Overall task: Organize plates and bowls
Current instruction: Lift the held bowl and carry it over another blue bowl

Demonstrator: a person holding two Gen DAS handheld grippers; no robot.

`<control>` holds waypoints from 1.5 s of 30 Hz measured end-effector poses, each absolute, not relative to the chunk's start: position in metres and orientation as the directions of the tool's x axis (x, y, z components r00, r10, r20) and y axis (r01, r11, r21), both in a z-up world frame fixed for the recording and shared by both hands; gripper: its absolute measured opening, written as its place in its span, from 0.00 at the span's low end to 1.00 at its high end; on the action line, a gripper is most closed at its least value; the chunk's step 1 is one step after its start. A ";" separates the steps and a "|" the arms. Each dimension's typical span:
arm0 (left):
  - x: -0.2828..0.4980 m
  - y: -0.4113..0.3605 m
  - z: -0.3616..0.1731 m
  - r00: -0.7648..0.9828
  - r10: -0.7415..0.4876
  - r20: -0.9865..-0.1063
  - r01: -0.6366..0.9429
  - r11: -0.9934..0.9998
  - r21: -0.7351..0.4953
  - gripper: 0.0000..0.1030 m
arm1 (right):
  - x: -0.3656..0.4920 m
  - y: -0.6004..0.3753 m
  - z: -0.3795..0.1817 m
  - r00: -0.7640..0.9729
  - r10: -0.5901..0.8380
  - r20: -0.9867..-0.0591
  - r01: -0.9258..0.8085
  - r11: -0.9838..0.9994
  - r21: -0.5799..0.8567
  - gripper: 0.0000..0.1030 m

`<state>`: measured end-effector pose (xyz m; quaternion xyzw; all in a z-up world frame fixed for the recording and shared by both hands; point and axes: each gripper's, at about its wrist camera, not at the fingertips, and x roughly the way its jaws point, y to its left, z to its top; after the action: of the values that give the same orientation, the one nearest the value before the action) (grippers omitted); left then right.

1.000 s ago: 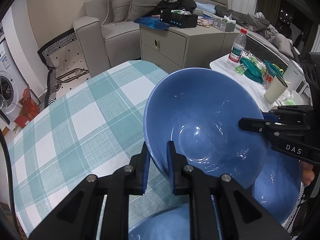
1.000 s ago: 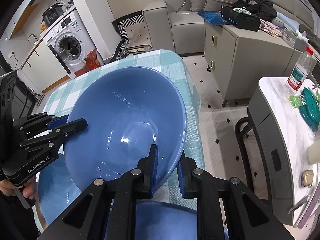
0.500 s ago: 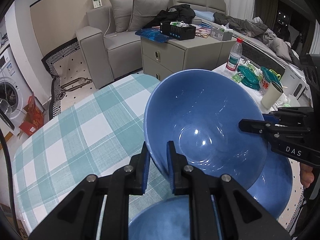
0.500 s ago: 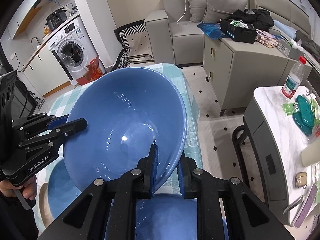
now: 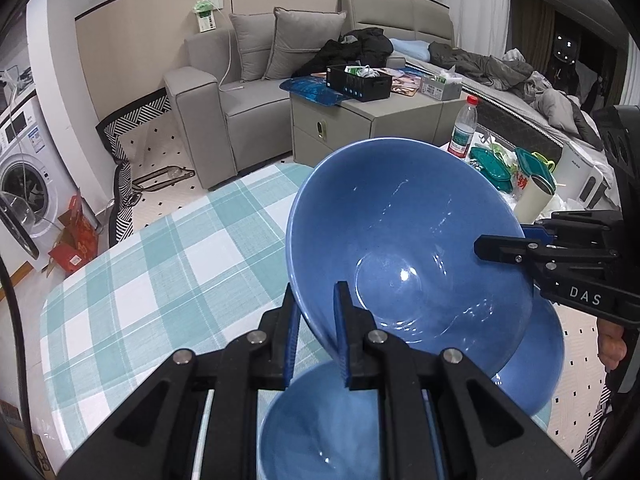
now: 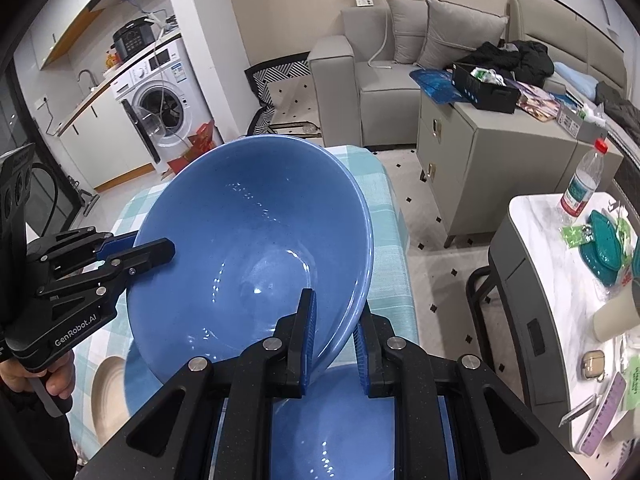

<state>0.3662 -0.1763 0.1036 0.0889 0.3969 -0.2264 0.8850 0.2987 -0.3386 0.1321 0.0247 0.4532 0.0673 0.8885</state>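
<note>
Large blue bowl (image 5: 404,240) held in the air above a table with a teal-and-white checked cloth (image 5: 152,280), tilted so the glossy inside faces both cameras. Left gripper (image 5: 316,336) clenched on the bowl's near rim, one blue-padded finger inside the wall, one outside. Right gripper (image 6: 334,340) grasping the opposite rim in the same way; seen from the left wrist as a black tool reaching in from the right edge (image 5: 516,250).

Directly beneath, more blue dishes on the cloth: a second blue bowl (image 5: 320,420) under the left gripper, partly hidden by its black frame, and a blue plate (image 5: 536,364) peeking out below the lifted bowl's right side. In the right wrist view, a beige dish (image 6: 108,392) lying on the cloth at lower left, half covered by blue crockery. Fingers of a hand (image 6: 60,384) wrapped round the left gripper's handle.

Beyond the table: grey sofa (image 5: 224,92) with two cushions, grey cabinet (image 5: 360,120) bearing a black box and clutter, washing machine (image 6: 160,100) at the far left with red boxes at its foot. To the right, a white marble side table (image 6: 532,232) close by, carrying a water bottle with a red cap (image 6: 580,188), teal lidded containers (image 6: 604,248) and a pale cup (image 5: 536,200). Lifted bowl blocking much of the tabletop from both views.
</note>
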 end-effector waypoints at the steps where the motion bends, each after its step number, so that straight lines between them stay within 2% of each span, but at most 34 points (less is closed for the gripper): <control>1: 0.364 -0.174 0.105 0.583 -0.332 -0.741 0.471 0.882 -0.025 0.14 | 0.296 -0.336 0.134 0.582 0.142 -0.801 -0.101 0.990 0.103 0.17; 21: 0.332 -0.139 0.114 0.615 -0.301 -0.729 0.416 0.909 -0.024 0.14 | 0.275 -0.293 0.147 0.563 0.171 -0.809 -0.179 0.980 0.083 0.17; 45: 0.296 -0.111 0.082 0.576 -0.298 -0.761 0.381 0.922 -0.072 0.14 | 0.252 -0.264 0.121 0.488 0.178 -0.854 -0.254 0.966 0.055 0.17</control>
<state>0.2958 -0.1114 0.0824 0.0497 0.4187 -0.1914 0.8863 0.2522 -0.2642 0.1211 -0.0392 0.4901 0.1253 0.8617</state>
